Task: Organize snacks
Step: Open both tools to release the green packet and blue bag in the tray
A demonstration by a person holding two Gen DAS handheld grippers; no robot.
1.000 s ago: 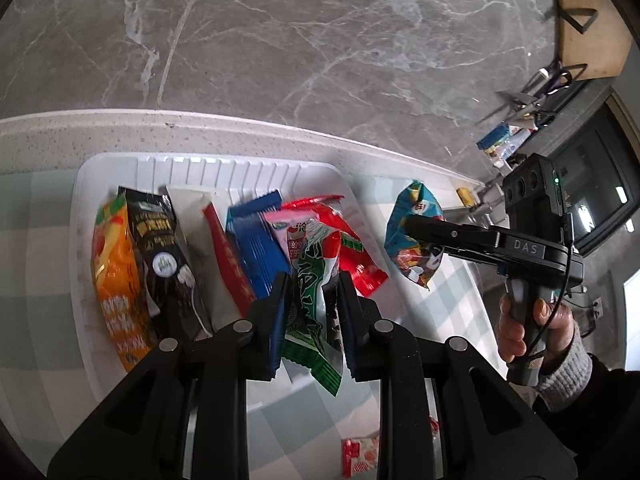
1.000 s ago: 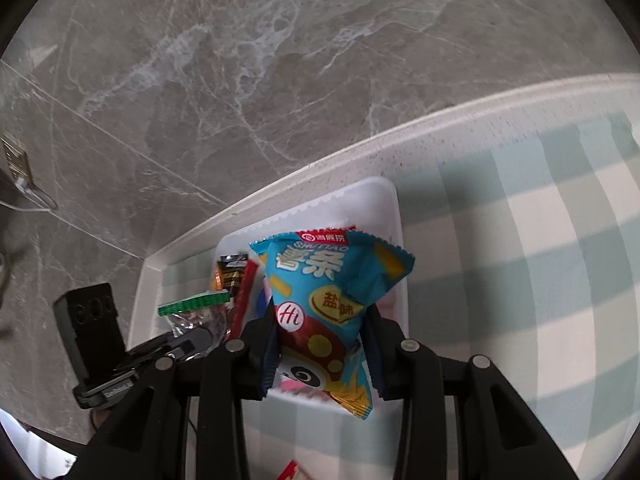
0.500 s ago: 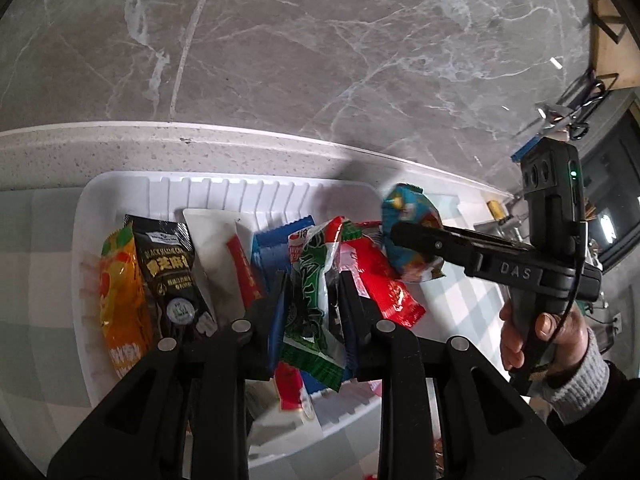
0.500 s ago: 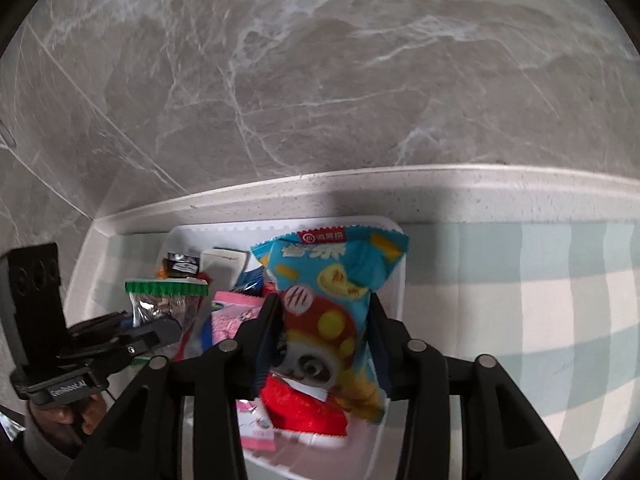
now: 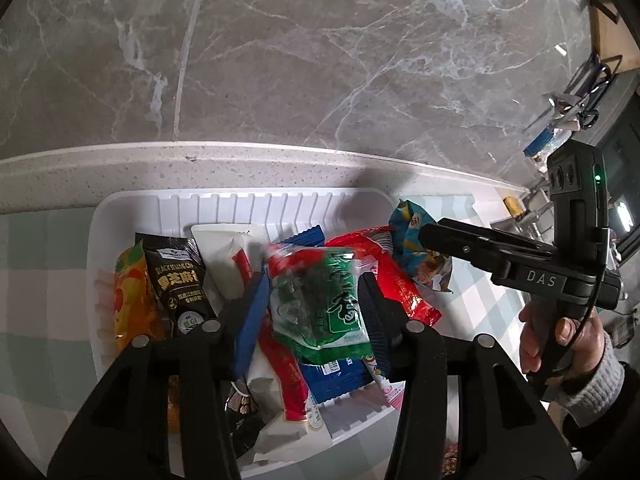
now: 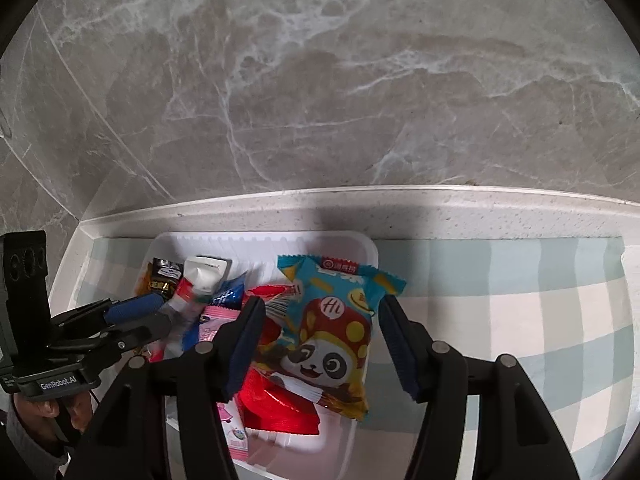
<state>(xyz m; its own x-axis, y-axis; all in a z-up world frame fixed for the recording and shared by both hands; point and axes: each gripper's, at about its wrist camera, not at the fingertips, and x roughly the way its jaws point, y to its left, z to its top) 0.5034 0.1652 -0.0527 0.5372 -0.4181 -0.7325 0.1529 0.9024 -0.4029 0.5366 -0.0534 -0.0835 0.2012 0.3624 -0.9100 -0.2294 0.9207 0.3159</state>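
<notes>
A white tray (image 5: 240, 196) holds a pile of snack packets. In the left wrist view my left gripper (image 5: 314, 314) hangs over the pile. Its jaws are opening, and a green packet (image 5: 320, 300) lies loose between them on the other snacks. In the right wrist view my right gripper (image 6: 320, 342) is over the tray's (image 6: 260, 236) right end. Its jaws are opening too, with a gap on each side of the blue panda packet (image 6: 332, 336), which rests on a red packet (image 6: 276, 404). Each view also shows the other gripper: the right gripper (image 5: 430, 236) and the left gripper (image 6: 158, 316).
An orange packet (image 5: 128, 300), a black sesame packet (image 5: 178, 280) and a white packet (image 5: 224, 248) fill the tray's left side. A checked cloth (image 6: 500, 320) covers the counter, and a marble wall (image 5: 320, 60) rises behind. A small red packet (image 5: 450, 456) lies outside the tray. Clutter (image 5: 568, 108) sits far right.
Both grippers moved in over the tray and their jaws spread apart. The green packet and the panda packet, gripped before, now lie loose on the pile.
</notes>
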